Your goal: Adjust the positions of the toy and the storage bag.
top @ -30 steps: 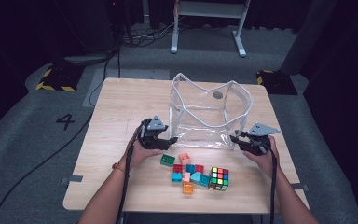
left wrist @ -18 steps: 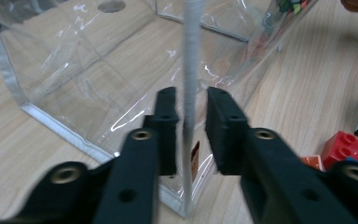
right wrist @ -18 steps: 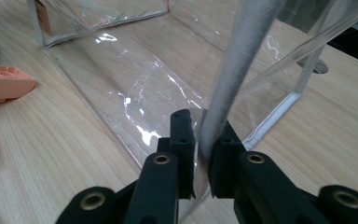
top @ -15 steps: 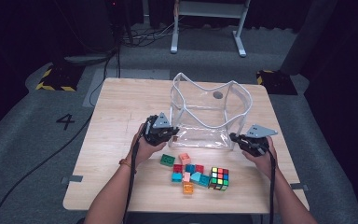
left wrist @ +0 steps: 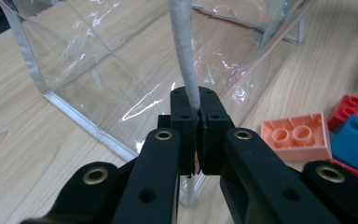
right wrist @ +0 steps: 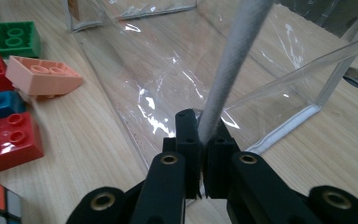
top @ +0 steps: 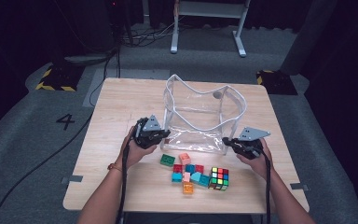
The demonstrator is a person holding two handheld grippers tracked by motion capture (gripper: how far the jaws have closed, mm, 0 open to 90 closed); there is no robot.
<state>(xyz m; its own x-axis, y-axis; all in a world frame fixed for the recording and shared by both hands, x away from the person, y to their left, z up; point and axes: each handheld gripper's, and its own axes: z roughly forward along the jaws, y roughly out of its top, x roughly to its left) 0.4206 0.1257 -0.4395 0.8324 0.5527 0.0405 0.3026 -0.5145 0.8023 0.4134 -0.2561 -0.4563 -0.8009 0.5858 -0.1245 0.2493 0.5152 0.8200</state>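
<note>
A clear plastic bag (top: pixel 200 116) with a grey-white trimmed rim stands open on the wooden table (top: pixel 116 100). My left gripper (top: pixel 164 139) is shut on the bag's near left corner edge (left wrist: pixel 185 60). At the near right corner, my right gripper (top: pixel 227 141) is shut on the bag's rim (right wrist: pixel 233 60). Loose toy bricks lie in front of the bag: a green one (top: pixel 167 160), a peach one (top: pixel 184 157), red and blue ones (top: pixel 189 169). A colour cube (top: pixel 219 178) sits at their right.
An orange brick (top: pixel 188 187) lies near the table's front edge. Peach (left wrist: pixel 298 138), blue (left wrist: pixel 354 142) and red bricks are close to the left gripper. A table frame (top: pixel 207 18) and cables stand on the floor behind.
Both grippers have shifted slightly, the left one a little up and the right one lower, still holding the bag's front corners. The bricks and the cube have not moved.
</note>
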